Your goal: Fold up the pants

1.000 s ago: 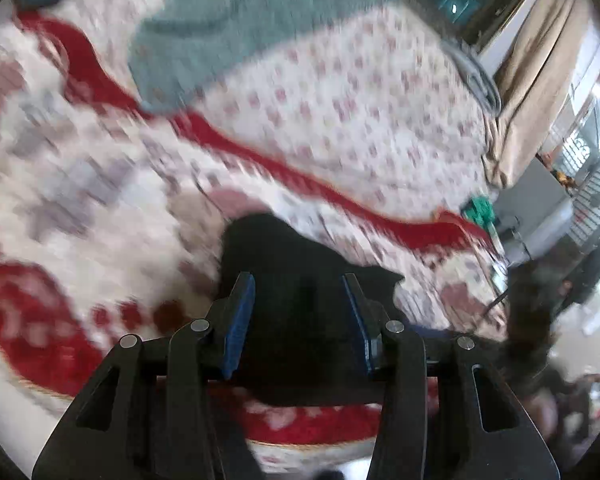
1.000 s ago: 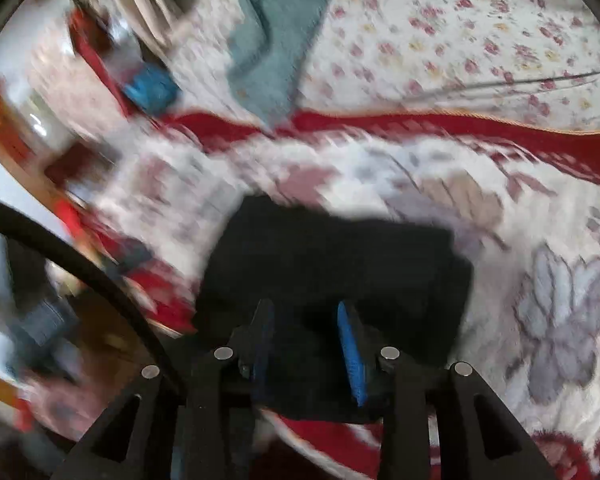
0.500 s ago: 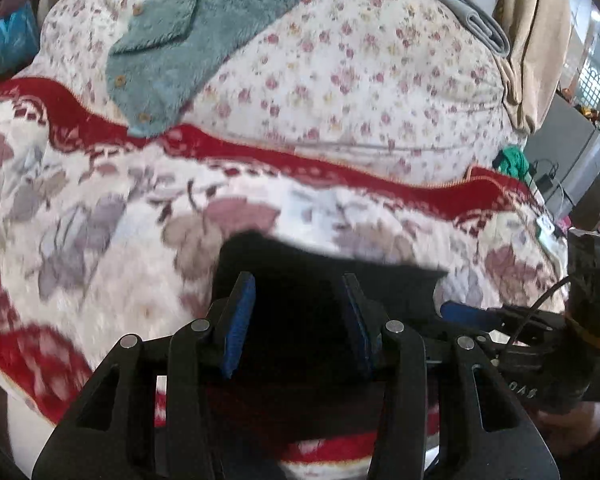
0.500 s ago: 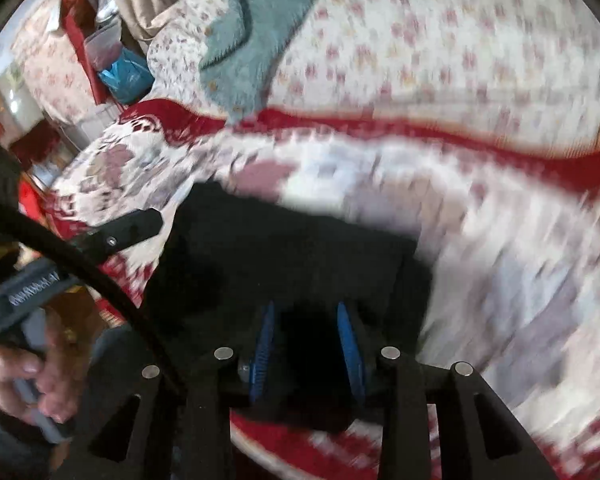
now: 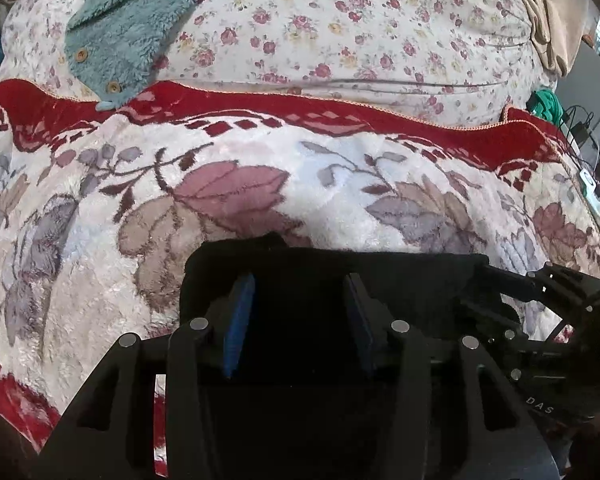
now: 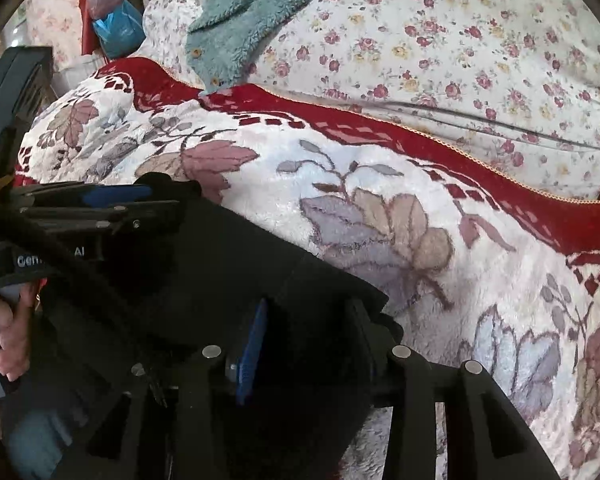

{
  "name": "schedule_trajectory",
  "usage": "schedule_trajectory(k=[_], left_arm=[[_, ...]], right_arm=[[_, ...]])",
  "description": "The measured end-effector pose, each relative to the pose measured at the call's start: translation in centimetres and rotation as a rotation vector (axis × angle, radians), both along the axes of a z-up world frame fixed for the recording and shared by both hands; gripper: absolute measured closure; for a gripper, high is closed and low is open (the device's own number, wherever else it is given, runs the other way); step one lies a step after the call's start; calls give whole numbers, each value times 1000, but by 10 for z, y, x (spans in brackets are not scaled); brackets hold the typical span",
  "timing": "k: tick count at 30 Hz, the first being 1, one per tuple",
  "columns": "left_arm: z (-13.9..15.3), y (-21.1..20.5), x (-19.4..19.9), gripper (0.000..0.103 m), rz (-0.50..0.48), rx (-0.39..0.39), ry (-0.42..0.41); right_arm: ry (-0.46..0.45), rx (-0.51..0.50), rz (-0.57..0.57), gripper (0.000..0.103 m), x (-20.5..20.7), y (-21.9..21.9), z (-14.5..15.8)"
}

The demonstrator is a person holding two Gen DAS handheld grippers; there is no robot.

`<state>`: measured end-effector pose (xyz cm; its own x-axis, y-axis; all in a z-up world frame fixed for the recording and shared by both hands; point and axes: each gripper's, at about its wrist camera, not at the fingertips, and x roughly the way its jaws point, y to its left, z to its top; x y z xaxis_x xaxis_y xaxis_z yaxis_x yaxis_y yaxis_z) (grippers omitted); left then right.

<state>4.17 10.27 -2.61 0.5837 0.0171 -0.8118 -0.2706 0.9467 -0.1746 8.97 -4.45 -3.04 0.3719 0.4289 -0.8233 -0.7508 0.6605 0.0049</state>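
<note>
The pants (image 5: 380, 276) are matt black cloth on a plush, faintly shiny blanket (image 5: 340, 184), beside a fluffy teal fleece (image 5: 140, 20) with wooden-looking buttons.

Bed with floral sheet (image 5: 380, 32), leaf-patterned blanket (image 5: 340, 184), perhaps beige curtain (image 5: 556, 16).

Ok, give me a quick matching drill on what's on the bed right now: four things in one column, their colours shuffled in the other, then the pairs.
Things:
1. pants
2. fleece garment with buttons
3. finger pads of the left gripper
4. border of the leaf-pattern blanket

Colours:
A. red
B. black
C. teal
D. blue

Pairs: 1-B, 2-C, 3-D, 4-A
</note>
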Motion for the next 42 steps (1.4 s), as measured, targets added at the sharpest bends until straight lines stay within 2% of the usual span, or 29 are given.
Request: schedule_trajectory(k=[8,11,16,19,22,23,26,28,30,33,35,36,37,38,40,42], left_arm=[[8,-9,-2,56,0,67,-10],[12,-7,-8,56,1,59,-32],[23,0,-20,56,13,46,-49],[38,15,-43,54,19,38,-102],[31,45,-63,37,10,-89,-105],[21,59,-68,37,17,-165,-89],[-5,78,-73,37,39,-317,-39],[-16,79,-72,36,20,-410,-41],[-22,75,-68,30,-5,-465,-53],[-24,69,-57,27,-31,-510,-69],[-23,67,-49,27,-35,-503,-55],[-21,62,-46,28,-41,-478,-41],[-17,58,-45,47,-54,-438,-42],[-12,53,-46,58,-64,-386,-48],[-3,43,-46,72,-73,-282,-41],[7,44,-44,77,-84,-274,-71]], right_arm=[[-25,14,-29,64,-6,1,7],[-4,91,-63,64,-8,-14,23],[118,264,-149,62,-3,-57,33],[261,392,-186,58,1,-84,21],[361,454,-201,58,3,-98,5],[391,474,-202,57,3,-100,-2],[470,501,-221,57,8,-100,-20],[513,518,-228,56,12,-96,-33],[536,536,-223,51,15,-94,-40],[528,538,-210,48,18,-87,-43],[502,524,-188,48,17,-82,-43],[476,507,-170,48,14,-79,-41],[450,489,-156,50,12,-78,-39],[417,470,-138,54,9,-77,-37],[365,448,-111,60,6,-76,-32],[325,446,-102,67,7,-78,-24]])
